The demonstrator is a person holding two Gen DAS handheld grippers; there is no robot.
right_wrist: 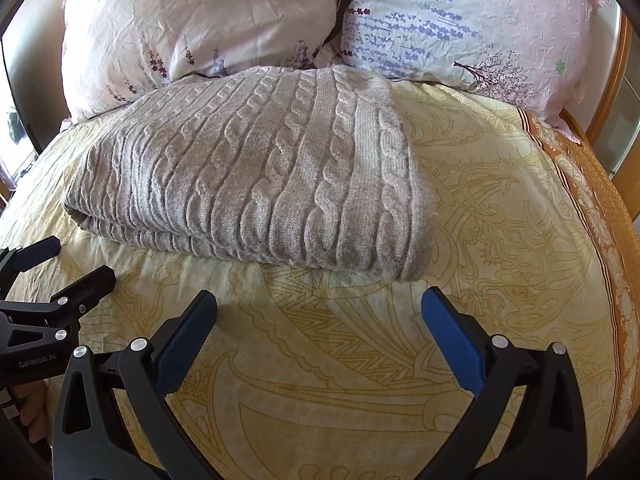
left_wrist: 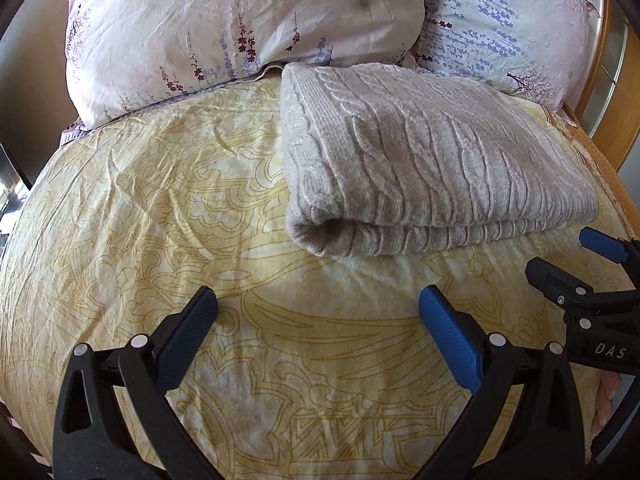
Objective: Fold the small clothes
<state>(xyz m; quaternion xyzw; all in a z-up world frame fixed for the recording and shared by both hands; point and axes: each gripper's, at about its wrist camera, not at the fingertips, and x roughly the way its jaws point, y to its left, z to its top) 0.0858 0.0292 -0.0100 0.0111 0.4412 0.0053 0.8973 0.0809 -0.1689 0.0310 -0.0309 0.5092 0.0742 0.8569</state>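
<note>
**Both claws spread wide, folded knit ahead on the bed**

The left claw hangs over the yellow patterned bedspread with its blue-padded fingers set wide apart and nothing between them. The right claw is likewise spread wide and empty, just above the same bedspread. Each shows at the edge of the other's view: the right claw low on the right side of the left wrist view, the left claw low on the left side of the right wrist view, both with their fingers parted.

Just beyond the fingertips, touching neither claw, lies the grey cable-knit sweater, folded into a thick rectangular stack flat on the bedspread. Behind it, two floral pillows lean side by side at the head of the bed, the sweater's far edge reaching up to them. A wooden bed frame shows at the right.
</note>
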